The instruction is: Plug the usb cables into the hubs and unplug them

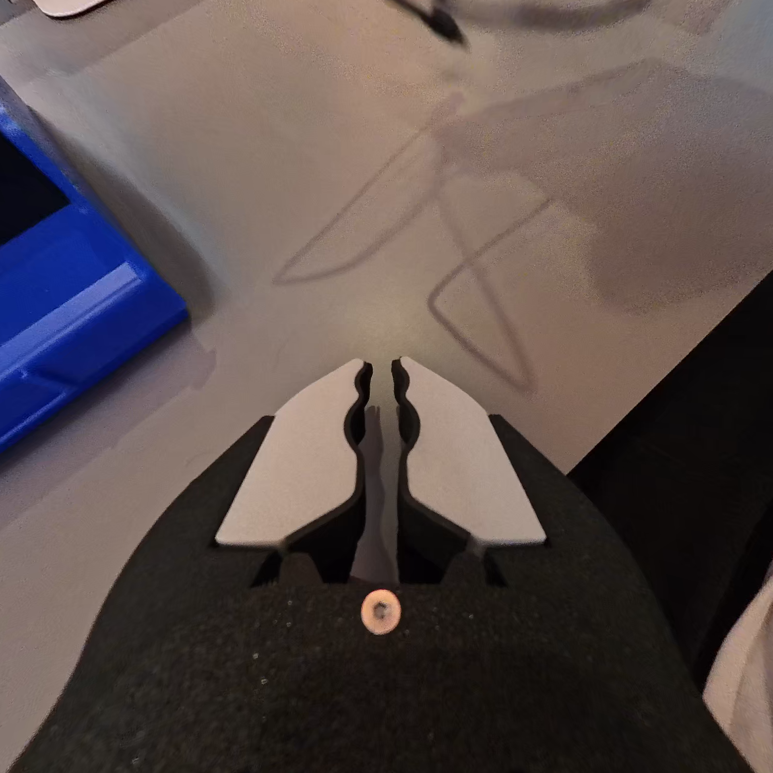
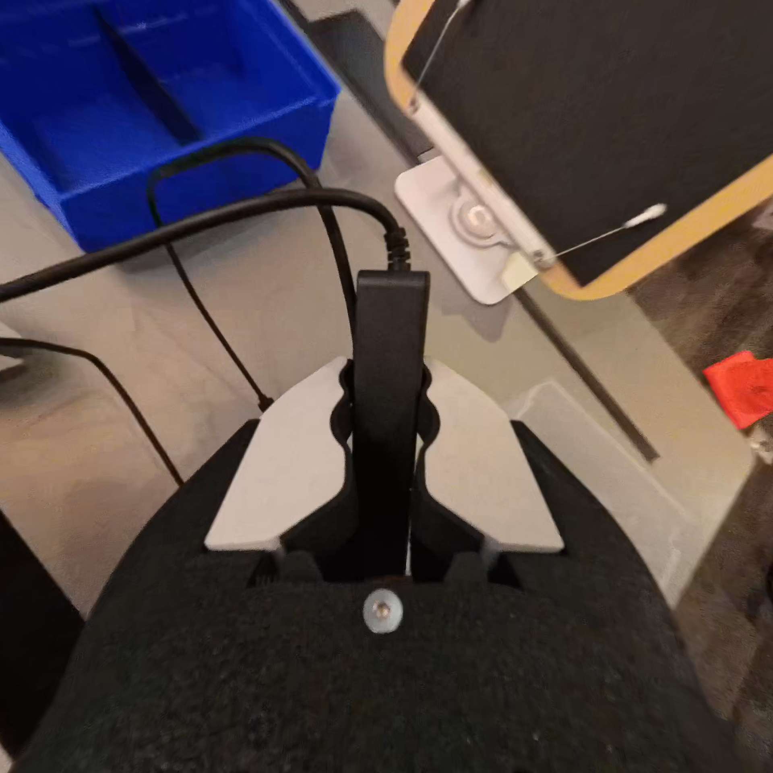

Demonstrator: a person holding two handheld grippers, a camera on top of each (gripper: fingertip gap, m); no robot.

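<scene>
**One hub in the right gripper, left gripper empty**

The right gripper (image 2: 387,368) is clamped on one black hub (image 2: 389,355), which stands out past the fingertips, its thick cable (image 2: 209,223) arching away to the left. Two thinner black cables (image 2: 200,301) trail over the table (image 2: 267,301) beneath. One blue bin (image 2: 200,104) sits beyond, with bare table between it and the hub.

The left gripper (image 1: 381,364) holds nothing, its jaws a narrow slit apart, hovering over the table (image 1: 293,146). One blue bin (image 1: 83,293) lies to its left; the table edge (image 1: 669,376) runs close on the right. Ahead the tabletop is bare apart from faint blurred outlines, and one dark blurred cable end (image 1: 443,23) shows at the top.
</scene>
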